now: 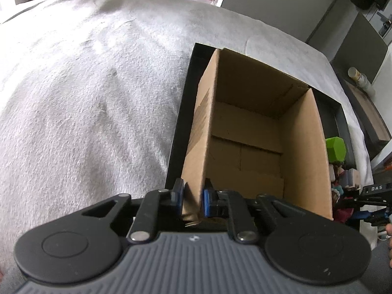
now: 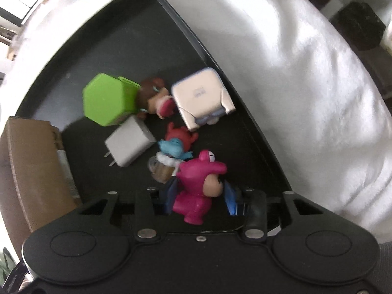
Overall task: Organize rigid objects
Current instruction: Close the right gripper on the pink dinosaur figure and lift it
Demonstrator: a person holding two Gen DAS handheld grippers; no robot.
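Where the shallow black tray (image 1: 180,112) sits on the pale fleecy blanket (image 1: 85,85), the open brown cardboard box (image 1: 247,132) stands inside it against the tray's left rim, leaving only a narrow dark strip of tray floor on that side and a wider strip on the right. Its inside shows only bare flaps and walls. The left gripper (image 1: 192,201) is clamped on the near end of the box's left wall, one blue pad (image 1: 207,202) inside and the other outside the cardboard.

On the tray's right-hand strip, beside the box wall, lies the cluster of small objects. From the right wrist view, the right gripper (image 2: 199,196) has its blue-padded fingers closed narrowly around a magenta plastic figurine with a tan face (image 2: 198,183), which sits tilted between them. Just ahead, touching or nearly so, are a small blue-and-red toy figure (image 2: 177,144) and a clear little mug-shaped piece (image 2: 159,170). A white plug adapter (image 2: 128,144) lies to the left with its prongs pointing toward the box. Further on are a green hexagonal block (image 2: 107,99), a brown-haired doll figure (image 2: 154,95) pressed against it, and a white rounded square case (image 2: 202,96) resting close against the tray's right rim. Beyond that rim the blanket spreads wide.
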